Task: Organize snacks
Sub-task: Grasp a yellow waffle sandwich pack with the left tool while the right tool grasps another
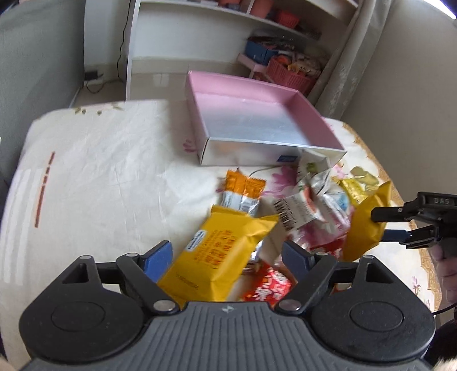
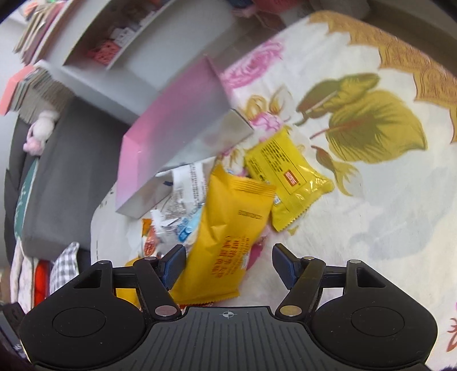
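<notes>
Nearest the left wrist lens, a yellow snack packet (image 1: 217, 256) is seen between the parted fingers of the left gripper (image 1: 228, 256), though blur hides whether either pad presses it, and the red wrapper (image 1: 268, 288) beneath is partly covered. Behind the snack pile, an open pink box (image 1: 314, 114) is set on a floral-printed white cloth (image 1: 100, 171), with cluttered shelves (image 1: 257, 25) beyond. Between the right gripper (image 2: 227, 264) fingers a second yellow packet (image 2: 228, 228) is framed; contact is likewise unclear.
</notes>
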`<state>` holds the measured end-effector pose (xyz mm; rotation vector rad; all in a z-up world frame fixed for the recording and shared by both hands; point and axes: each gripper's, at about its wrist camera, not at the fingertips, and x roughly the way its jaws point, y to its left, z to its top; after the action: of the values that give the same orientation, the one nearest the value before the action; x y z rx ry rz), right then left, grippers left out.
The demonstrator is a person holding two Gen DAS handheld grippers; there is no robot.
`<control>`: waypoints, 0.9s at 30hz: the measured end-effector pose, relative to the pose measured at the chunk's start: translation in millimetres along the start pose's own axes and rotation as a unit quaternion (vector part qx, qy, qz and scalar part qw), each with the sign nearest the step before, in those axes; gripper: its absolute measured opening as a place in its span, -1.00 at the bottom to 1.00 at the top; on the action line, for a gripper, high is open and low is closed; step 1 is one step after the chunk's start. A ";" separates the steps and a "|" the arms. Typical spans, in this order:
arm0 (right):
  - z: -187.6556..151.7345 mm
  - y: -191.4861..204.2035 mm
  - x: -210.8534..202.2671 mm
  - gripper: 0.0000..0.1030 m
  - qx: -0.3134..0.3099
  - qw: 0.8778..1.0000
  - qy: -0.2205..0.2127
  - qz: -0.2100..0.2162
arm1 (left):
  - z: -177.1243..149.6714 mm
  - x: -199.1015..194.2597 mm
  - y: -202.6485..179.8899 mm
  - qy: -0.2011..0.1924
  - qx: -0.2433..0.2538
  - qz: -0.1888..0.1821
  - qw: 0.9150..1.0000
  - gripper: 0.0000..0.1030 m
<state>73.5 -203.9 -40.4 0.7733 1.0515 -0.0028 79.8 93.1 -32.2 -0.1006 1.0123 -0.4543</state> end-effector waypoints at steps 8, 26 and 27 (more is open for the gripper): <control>-3.7 5.2 16.7 0.41 -0.009 1.000 0.009 -0.008 | -5.9 17.6 7.0 0.034 0.017 -0.004 0.999 0.48; -6.3 3.7 17.0 -0.14 0.014 1.000 -0.004 -0.019 | -4.8 15.9 13.3 0.044 -0.063 0.042 0.996 -0.16; -6.1 3.5 16.2 -0.18 0.014 1.000 -0.005 -0.018 | -4.5 14.7 13.6 0.042 -0.065 0.046 0.996 -0.18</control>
<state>78.5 -192.2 -52.6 0.7798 1.0578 -0.0516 86.9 99.9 -50.2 -0.1507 1.1249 -0.3107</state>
